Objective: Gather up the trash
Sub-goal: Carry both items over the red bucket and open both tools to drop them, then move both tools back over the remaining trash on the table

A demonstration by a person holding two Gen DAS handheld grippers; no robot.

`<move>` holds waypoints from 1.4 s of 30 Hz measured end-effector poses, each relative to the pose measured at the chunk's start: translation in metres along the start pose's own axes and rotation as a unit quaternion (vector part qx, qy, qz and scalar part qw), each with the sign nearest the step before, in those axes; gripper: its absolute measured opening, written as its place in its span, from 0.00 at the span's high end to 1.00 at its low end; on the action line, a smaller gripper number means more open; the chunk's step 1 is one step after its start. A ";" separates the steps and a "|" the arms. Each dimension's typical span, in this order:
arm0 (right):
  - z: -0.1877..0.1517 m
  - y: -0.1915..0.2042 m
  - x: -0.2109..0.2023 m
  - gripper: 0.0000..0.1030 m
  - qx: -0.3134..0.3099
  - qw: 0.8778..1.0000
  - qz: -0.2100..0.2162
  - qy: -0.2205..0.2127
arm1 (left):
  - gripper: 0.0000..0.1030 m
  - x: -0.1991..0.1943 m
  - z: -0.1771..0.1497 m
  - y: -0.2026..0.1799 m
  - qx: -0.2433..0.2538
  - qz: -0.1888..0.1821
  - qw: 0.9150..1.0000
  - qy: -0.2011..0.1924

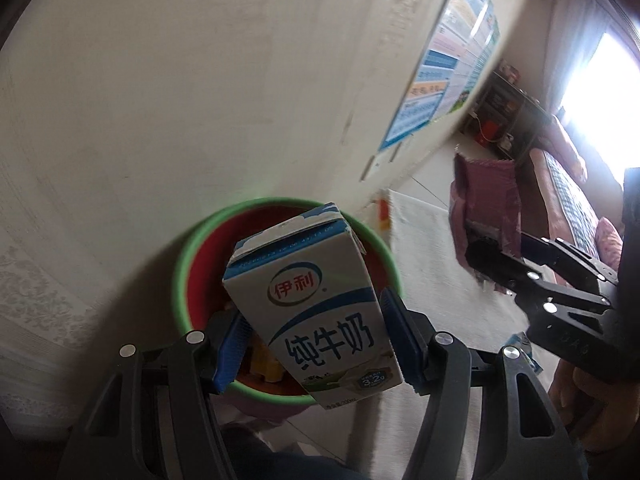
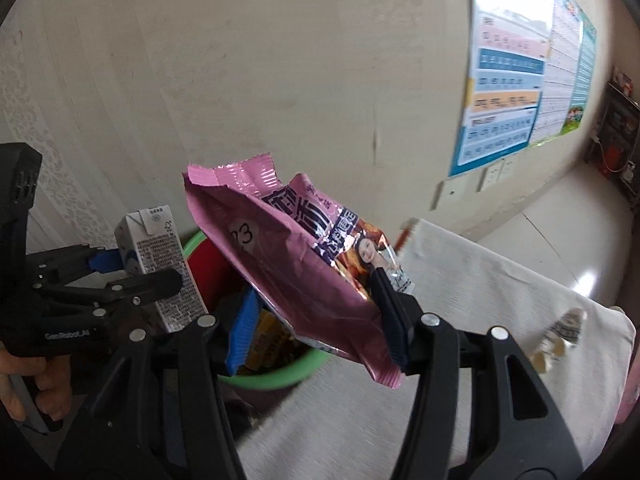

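Left tool [image 1: 316, 340]: I hold its blue pads clamped on the two sides of a white-and-blue cardboard milk carton [image 1: 316, 308], printed face toward the camera and tilted. I judge the side grip is chosen so that parting the pads drops the carton straight down.

Right tool [image 2: 316, 320]: its pads are closed on a crumpled pink foil snack wrapper [image 2: 288, 260]. The wrapper is pinched across its lower part, and the torn, serrated top stands free above the pads. It looks light and limp, so I expect it to flutter rather than fall cleanly.

Both items hang in the air over a round plastic bin with a green rim and red inside [image 1: 188, 264], which stands low beside the cloth-covered bench [image 2: 500, 280]. The carton sits directly above the opening; the wrapper overlaps the rim on the bench side. Yellow and other refuse already lies inside.

On the bench beyond, a small blurred item [image 2: 560, 332] remains, possibly further trash; I cannot tell what it is.

Behind stands a pale wall with a coloured chart poster [image 2: 504, 104].
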State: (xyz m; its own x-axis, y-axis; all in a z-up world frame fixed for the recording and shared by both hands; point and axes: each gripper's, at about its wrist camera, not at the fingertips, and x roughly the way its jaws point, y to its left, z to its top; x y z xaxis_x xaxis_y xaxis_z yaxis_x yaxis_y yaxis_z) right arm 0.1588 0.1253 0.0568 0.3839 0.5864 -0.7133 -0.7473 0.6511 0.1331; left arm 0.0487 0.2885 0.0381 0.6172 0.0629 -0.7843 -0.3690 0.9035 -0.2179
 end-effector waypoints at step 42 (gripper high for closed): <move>-0.017 0.028 0.063 0.05 -0.016 0.998 0.011 0.057 | 0.08 0.026 -0.003 0.058 -0.100 -0.008 0.994 -0.033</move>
State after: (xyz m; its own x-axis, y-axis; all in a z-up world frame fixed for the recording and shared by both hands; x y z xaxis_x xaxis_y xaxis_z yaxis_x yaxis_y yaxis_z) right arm 0.1535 0.1725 0.0039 0.3049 0.5410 -0.7838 -0.7726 0.6217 0.1286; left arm 0.0415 0.3412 0.0032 0.6657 0.0825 -0.7416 -0.4858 0.8023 -0.3468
